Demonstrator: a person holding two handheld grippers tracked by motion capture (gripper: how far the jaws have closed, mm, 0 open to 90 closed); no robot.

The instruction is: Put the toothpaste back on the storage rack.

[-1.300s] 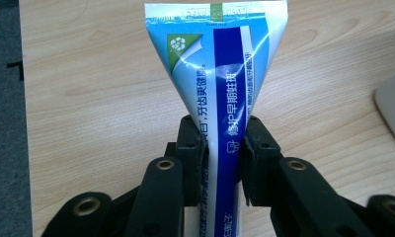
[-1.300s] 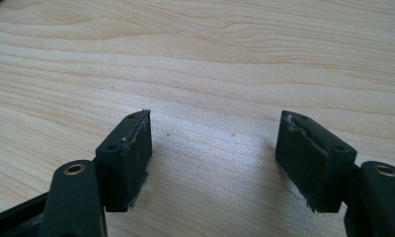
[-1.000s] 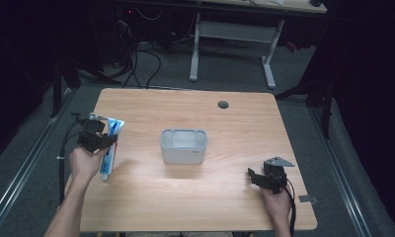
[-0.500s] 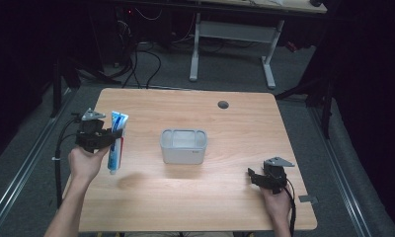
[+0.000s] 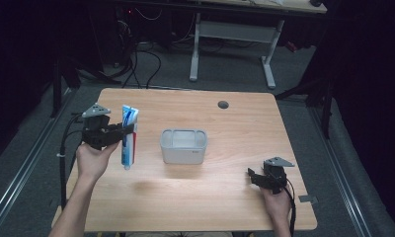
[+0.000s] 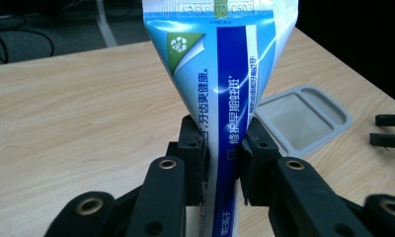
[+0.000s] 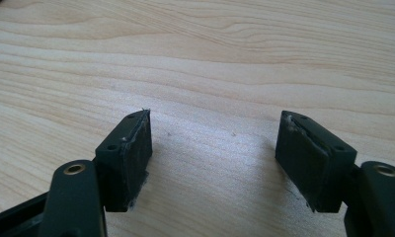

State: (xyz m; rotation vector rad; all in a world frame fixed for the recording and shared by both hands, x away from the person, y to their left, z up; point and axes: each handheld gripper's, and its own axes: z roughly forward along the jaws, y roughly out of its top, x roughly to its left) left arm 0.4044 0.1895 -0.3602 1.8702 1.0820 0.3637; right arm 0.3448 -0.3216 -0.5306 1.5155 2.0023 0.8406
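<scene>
Left gripper view: left gripper (image 6: 220, 153) clamps glossy blue toothpaste tube (image 6: 225, 74); right gripper (image 7: 213, 158) gapes over woodgrain table (image 7: 210, 49).

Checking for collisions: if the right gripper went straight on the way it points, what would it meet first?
Probably the light wooden table: the right gripper, jaws open and empty, points down along bare boards, though depth is unclear.

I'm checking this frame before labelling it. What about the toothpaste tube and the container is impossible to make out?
- Blue-and-white toothpaste tube: cap end hidden below the left gripper in its view; small and unclear in the high view.
- Clear plastic container: contents unclear from above; cut off behind the tube in the left gripper view.
</scene>
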